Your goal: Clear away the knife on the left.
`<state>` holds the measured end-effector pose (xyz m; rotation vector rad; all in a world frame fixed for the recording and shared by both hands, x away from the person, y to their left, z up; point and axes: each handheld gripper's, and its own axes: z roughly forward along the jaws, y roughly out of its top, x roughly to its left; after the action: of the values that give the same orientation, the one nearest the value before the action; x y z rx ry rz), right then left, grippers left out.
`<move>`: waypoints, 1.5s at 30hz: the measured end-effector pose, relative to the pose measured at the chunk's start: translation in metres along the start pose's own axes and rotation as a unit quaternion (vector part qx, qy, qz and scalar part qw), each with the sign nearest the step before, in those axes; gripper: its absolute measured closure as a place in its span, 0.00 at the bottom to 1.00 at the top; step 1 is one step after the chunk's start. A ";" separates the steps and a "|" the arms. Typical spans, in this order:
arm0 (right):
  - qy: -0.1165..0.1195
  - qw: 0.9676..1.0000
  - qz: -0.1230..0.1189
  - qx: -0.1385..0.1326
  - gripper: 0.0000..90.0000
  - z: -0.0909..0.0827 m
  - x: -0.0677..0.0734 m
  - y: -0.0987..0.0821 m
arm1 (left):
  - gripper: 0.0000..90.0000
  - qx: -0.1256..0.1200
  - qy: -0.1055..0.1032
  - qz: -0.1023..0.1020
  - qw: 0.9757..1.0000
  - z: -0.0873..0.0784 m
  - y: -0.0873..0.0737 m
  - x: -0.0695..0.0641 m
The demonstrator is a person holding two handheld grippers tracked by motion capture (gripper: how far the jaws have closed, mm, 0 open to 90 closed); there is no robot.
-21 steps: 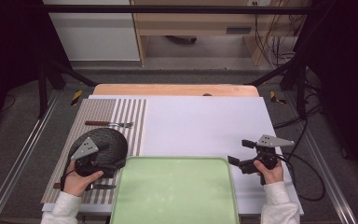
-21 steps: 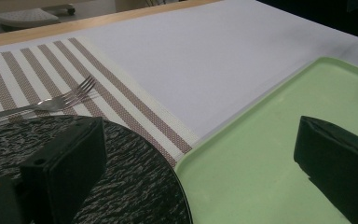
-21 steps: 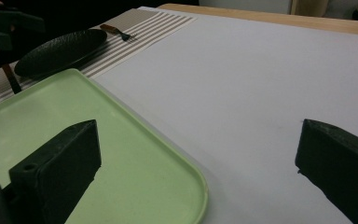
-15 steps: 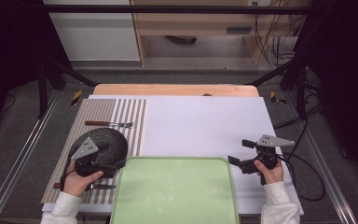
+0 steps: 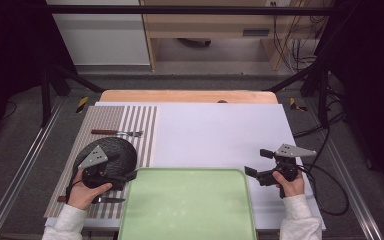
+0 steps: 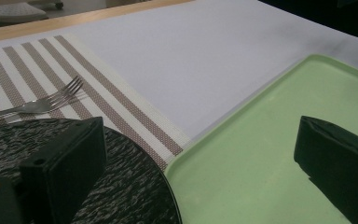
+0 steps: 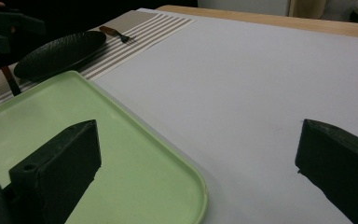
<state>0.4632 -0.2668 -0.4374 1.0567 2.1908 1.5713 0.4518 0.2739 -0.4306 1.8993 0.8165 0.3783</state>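
Hovering with jaws spread wide and empty, the left gripper (image 5: 125, 177) straddled the dark plate (image 5: 112, 150) and green tray (image 5: 187, 205), seemingly readying a transfer, while the right gripper (image 5: 252, 173) waited open.

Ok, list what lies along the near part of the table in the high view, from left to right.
Left tool over the black plate → green tray → right tool.

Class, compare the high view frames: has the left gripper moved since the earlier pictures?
No. The left gripper sits in the same spot over the black plate, beside the green tray's left edge.
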 end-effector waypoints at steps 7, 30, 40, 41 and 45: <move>-0.001 1.000 0.000 0.000 0.01 0.000 0.000 0.000 | 0.02 0.007 0.001 0.002 1.000 -0.001 0.002 0.002; -0.001 1.000 0.000 0.002 0.01 0.001 0.001 0.001 | 0.02 0.044 0.006 0.036 0.998 -0.028 0.003 0.009; 0.000 1.000 -0.002 0.003 0.01 0.001 0.001 0.001 | 0.02 0.068 0.004 0.046 0.997 -0.043 -0.005 0.014; 0.000 1.000 -0.002 0.003 0.01 0.001 0.001 0.001 | 0.02 0.071 0.004 0.047 0.996 -0.045 -0.006 0.014; -0.001 1.000 -0.002 0.003 0.01 0.001 0.001 0.001 | 0.02 0.078 0.002 0.051 0.996 -0.051 -0.010 0.015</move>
<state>0.4632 -0.2654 -0.4366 1.0550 2.1959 1.5636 0.4296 0.3213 -0.4171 2.0914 0.7726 0.3903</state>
